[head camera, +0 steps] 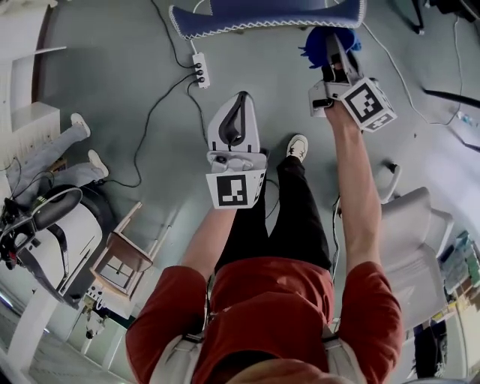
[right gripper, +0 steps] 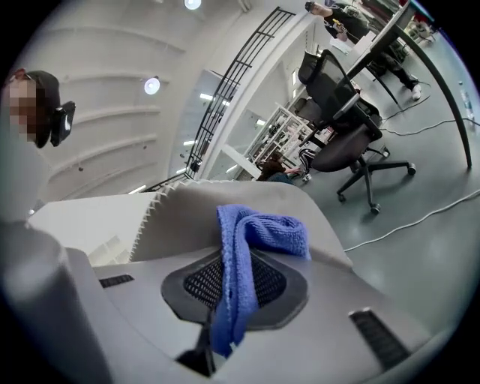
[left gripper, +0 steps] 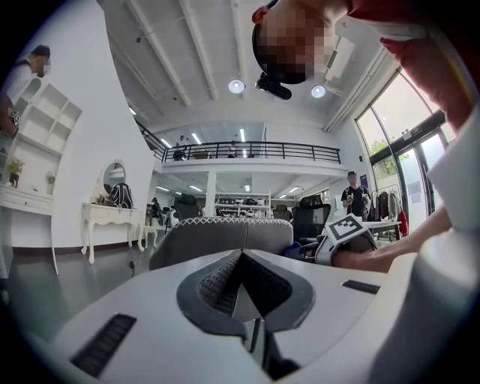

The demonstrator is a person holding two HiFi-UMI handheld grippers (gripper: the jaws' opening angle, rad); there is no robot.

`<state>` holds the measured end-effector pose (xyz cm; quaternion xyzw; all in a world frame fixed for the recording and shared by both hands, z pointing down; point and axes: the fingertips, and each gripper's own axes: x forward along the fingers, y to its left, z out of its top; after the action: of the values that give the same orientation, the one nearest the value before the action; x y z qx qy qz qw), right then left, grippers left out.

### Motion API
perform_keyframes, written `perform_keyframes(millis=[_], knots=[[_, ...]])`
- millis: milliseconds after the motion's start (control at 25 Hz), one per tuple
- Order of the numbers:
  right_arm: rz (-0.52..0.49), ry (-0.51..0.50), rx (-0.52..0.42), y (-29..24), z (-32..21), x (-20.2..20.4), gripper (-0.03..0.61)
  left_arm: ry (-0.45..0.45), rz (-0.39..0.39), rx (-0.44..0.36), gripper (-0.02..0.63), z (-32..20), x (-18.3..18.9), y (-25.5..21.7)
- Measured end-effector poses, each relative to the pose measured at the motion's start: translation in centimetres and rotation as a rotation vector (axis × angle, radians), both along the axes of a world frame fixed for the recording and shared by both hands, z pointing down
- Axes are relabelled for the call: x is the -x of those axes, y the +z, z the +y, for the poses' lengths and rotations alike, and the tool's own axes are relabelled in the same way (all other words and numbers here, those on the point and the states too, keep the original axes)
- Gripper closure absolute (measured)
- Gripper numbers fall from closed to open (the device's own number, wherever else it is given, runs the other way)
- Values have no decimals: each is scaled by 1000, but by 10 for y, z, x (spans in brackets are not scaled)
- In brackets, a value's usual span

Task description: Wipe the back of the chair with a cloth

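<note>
Right gripper [head camera: 335,54], pinching the blue cloth [right gripper: 255,232], is just beside the right end of the chair back [head camera: 262,19], which runs crosswise ahead of me; left gripper [head camera: 238,112], jaws pressed together empty, hangs farther off.

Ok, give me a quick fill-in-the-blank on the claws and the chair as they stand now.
1. The right claw is shut on a ___ cloth.
2. The left claw is shut and holds ___.
3. The claw nearer the chair is the ___ one.

Missing words: blue; nothing; right.
</note>
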<state>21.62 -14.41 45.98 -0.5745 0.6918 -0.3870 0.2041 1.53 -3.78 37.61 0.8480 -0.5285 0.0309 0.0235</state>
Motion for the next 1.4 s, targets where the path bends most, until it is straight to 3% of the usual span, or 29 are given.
perform_keyframes(millis=[200,440,600,800,1000,1200,1400], knots=[[-50,7,-37,-60,14,10,525,6,-15,-16,604,4,4,-33],[-80,-35,-108,-93,11,22,525,10,-13,-30,604,8,2,-56],[-86,4,-38,-79,16,13,525,12,-27,-29,604,8,0,-61],[-91,-23,-90,-71,26,13,525,-11,-29,-32,604,10,1,-49],[-144,-91,-122,-29,32,21,525,-39,-50,-11,604,14,-4,-15],[-125,-23,31,60,34,23,525,-72,-61,-2,604,17,-3,13],[-100,-44,79,129,18,43,525,-88,-47,12,604,15,-3,48]])
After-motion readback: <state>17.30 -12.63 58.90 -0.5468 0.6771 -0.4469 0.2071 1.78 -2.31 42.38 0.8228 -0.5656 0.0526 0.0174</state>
